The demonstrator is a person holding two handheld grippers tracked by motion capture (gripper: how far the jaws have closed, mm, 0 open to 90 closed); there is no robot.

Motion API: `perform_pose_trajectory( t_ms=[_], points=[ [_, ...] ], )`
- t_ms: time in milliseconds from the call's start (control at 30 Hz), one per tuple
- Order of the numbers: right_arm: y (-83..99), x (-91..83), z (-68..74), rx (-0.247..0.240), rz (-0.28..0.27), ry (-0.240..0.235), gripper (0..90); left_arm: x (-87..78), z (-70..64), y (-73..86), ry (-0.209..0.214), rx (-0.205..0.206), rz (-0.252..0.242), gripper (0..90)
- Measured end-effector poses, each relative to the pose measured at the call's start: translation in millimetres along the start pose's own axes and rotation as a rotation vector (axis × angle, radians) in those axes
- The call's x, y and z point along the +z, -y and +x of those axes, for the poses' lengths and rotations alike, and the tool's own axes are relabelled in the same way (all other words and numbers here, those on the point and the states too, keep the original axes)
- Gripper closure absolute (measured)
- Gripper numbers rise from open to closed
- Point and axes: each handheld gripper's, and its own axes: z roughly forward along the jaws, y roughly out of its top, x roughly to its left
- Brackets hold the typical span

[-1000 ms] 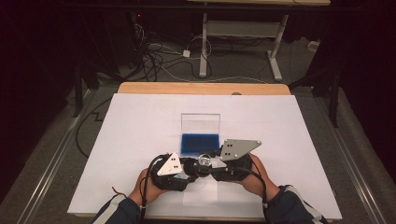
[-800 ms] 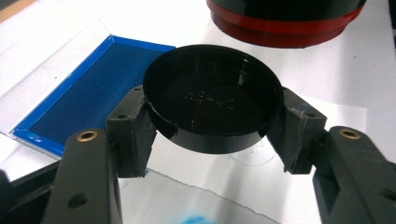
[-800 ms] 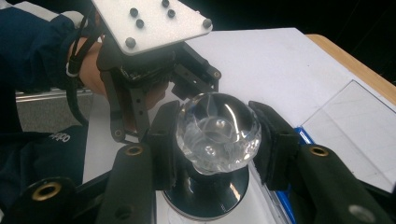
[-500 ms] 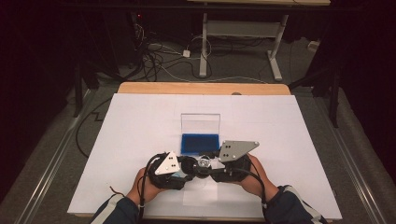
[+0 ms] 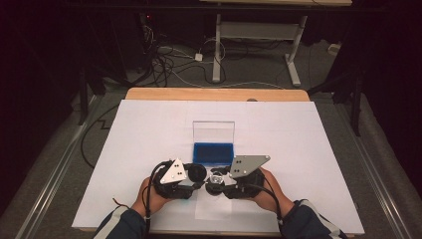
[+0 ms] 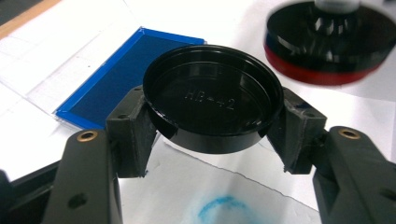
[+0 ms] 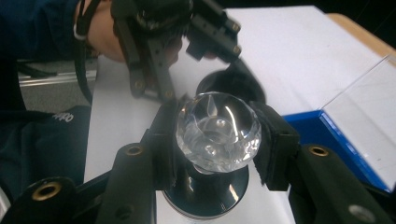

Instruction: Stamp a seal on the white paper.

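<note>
L tool [image 6: 212, 128] pinching black cap [image 6: 212, 98], hollow up | R tool [image 7: 217, 140] pinching stamp knob [image 7: 218, 129], upright

Ink pad [image 5: 213, 152] behind stamp [image 5: 217, 178], on table [image 5: 308, 149].

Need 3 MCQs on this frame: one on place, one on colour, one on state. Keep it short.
1. Where is the blue ink pad?
A. beyond the two grippers, its clear lid raised
B. at the table's left edge
C. on the floor

2. What colour is the smudge on the paper under the left gripper?
A. red
B. blue
C. green

3. What does the right gripper hold?
A. nothing, jaws wide open
B. the black cap
C. the clear knob of a round stamp

Answers: 1 A, the high view shows the pad just past the grippers. 2 B, the left gripper view shows a blue ring mark. 3 C, both jaws press the knob's sides; the black cap sits in the left gripper.
</note>
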Motion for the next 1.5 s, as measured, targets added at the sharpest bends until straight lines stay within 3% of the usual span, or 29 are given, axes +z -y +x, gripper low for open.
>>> perform_pose_trajectory(
  t_ms=[700,1067,1500],
  points=[
    [21.0,27.0,1.0,-0.005,0.092,-0.027,56.8,-9.3,7.0,2.2,-0.026,-0.019,-0.022,36.4],
    [21.8,25.9,-1.0,-0.003,0.091,-0.021,56.8,-13.3,7.4,3.4,-0.037,-0.013,-0.021,36.4],
    [21.9,25.7,-1.4,-0.006,0.089,-0.015,56.8,-31.8,11.3,13.4,-0.077,-0.025,-0.027,36.4]
  ],
)
